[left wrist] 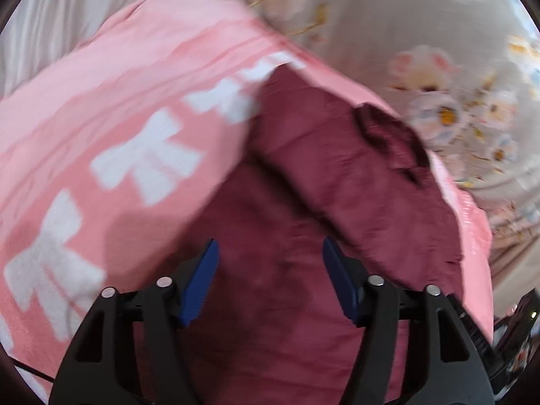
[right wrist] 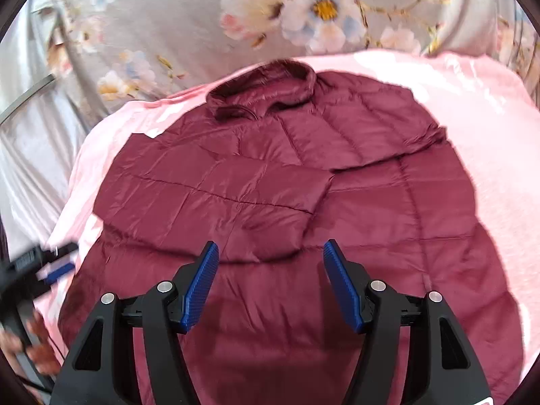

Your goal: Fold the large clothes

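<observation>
A maroon quilted jacket (right wrist: 270, 185) lies spread front-up on a pink blanket (right wrist: 489, 135), its collar (right wrist: 266, 87) at the far end. One sleeve (right wrist: 209, 189) is folded across the chest. My right gripper (right wrist: 270, 253) hovers open over the jacket's lower half, with nothing between its blue pads. In the blurred left wrist view, my left gripper (left wrist: 270, 253) stands open above the same jacket (left wrist: 303, 202), apart from the cloth, with the collar (left wrist: 388, 131) off to the right. The left gripper (right wrist: 57, 260) also shows as a blur at the jacket's left edge.
The pink blanket (left wrist: 101, 101) carries white bow shapes and lies on a grey floral bedsheet (right wrist: 202, 17). That sheet (left wrist: 405, 33) surrounds the blanket on the far side. Dark clutter (left wrist: 516, 320) sits beyond the bed edge at lower right.
</observation>
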{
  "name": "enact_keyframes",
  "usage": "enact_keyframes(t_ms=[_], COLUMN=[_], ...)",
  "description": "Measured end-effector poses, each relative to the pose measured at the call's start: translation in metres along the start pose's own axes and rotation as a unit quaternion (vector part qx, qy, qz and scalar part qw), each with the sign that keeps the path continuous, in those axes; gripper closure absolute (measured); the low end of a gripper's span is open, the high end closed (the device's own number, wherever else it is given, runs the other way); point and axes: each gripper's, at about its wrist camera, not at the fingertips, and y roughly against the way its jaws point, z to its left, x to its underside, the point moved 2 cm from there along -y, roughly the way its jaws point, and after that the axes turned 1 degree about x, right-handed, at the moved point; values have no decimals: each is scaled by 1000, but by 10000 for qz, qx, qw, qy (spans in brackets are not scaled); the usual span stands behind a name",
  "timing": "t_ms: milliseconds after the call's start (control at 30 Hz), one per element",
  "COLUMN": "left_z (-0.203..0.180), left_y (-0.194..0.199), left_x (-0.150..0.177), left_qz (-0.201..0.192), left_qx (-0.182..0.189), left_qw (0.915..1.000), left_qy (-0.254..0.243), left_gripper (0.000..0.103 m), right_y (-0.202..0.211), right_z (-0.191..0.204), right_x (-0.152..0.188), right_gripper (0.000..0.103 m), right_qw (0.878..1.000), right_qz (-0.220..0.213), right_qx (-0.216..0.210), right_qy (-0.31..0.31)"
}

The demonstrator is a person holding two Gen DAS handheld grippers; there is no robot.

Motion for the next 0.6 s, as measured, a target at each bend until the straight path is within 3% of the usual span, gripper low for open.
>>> enact_keyframes(t_ms=[167,200,233,300,467,600], left_z=[16,16,21,22,9,-10], left_y=[-9,-11,-10,-10,-16,-21], left_x=[4,3,4,0,-26,-51], left_qz=[144,180,198,216,294,253], left_qx=[-38,-13,11,97,664,841], left_qw=[9998,9997,9997,9995,9961,9946], left_qy=[111,133,149,200,494,556], left_gripper=[43,43,44,44,43,43], right_y=[-28,-32,-36,-36,4,32], right_z=[1,1,2,7,19,12], right_x=[-3,-5,-8,-19,-80,-128], right_gripper=[41,53,76,98,100,100], right_qw=[9995,9993,9992,9996,9951,9800], right_qz=[235,279,315,275,-788,-1512], right_qx=[101,35,0,41,370,1012], right_qy=[-183,-241,-232,-78,459,812])
